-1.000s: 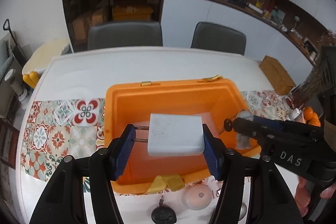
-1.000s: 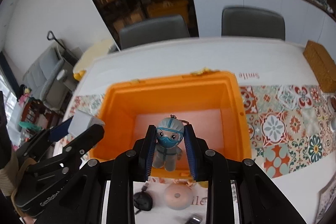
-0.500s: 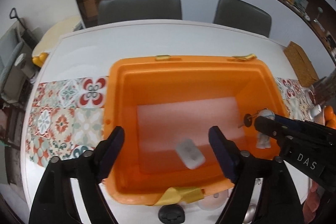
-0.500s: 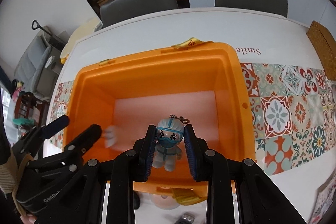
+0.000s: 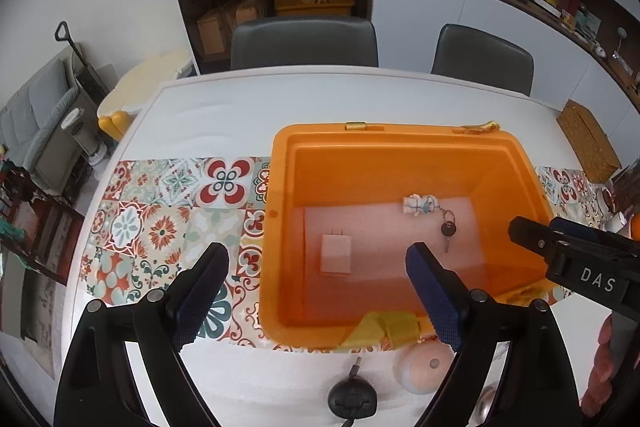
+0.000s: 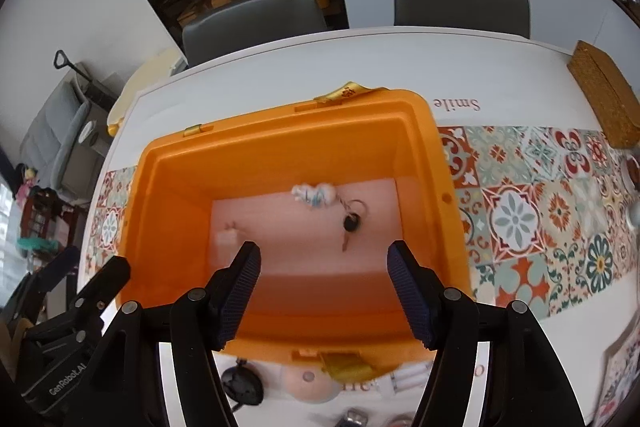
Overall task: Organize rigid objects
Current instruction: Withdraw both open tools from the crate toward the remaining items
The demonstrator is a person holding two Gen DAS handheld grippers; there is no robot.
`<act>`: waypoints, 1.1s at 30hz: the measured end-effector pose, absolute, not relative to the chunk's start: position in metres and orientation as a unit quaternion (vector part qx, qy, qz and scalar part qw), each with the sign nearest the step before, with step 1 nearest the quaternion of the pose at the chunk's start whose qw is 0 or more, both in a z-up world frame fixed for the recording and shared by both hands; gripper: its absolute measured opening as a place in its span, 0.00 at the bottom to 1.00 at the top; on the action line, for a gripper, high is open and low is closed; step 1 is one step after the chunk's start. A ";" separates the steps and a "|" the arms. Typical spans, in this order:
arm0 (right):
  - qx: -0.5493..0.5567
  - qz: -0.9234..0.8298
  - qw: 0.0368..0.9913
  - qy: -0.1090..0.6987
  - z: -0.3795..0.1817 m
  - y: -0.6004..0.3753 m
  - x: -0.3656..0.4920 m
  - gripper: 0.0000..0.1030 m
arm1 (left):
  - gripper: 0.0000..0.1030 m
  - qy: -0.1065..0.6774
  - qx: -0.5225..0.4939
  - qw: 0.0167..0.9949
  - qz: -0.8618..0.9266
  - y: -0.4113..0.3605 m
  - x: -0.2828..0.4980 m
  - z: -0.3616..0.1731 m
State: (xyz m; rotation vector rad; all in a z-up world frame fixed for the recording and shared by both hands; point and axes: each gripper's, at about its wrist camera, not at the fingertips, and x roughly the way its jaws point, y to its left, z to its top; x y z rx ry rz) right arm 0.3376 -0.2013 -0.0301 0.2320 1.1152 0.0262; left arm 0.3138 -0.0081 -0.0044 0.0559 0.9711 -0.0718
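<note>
Both items dropped into the orange bin (image 5: 280,227)

The left tongs (image 5: 316,267) and right tongs (image 6: 324,267) have just been opening, empty; white charger (image 5: 335,254) and figurine keychain (image 5: 420,205) now lie inside.

even soft light, fisheye-warped edges w/ dark corners — right view slightly motion-blurred

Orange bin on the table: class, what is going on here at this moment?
A person is sorting small items into the orange plastic bin with two handheld grippers. Both have just been opening: the left gripper and right gripper stand open and empty above it. The white plug-in charger block and the small figurine keychain with a key lie apart on the bin's floor.
</note>
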 end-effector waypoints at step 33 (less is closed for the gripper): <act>0.130 -0.033 0.878 0.460 -0.012 -0.229 0.166 0.67 | 0.90 0.406 0.021 0.911 -0.070 -0.016 0.170 -0.005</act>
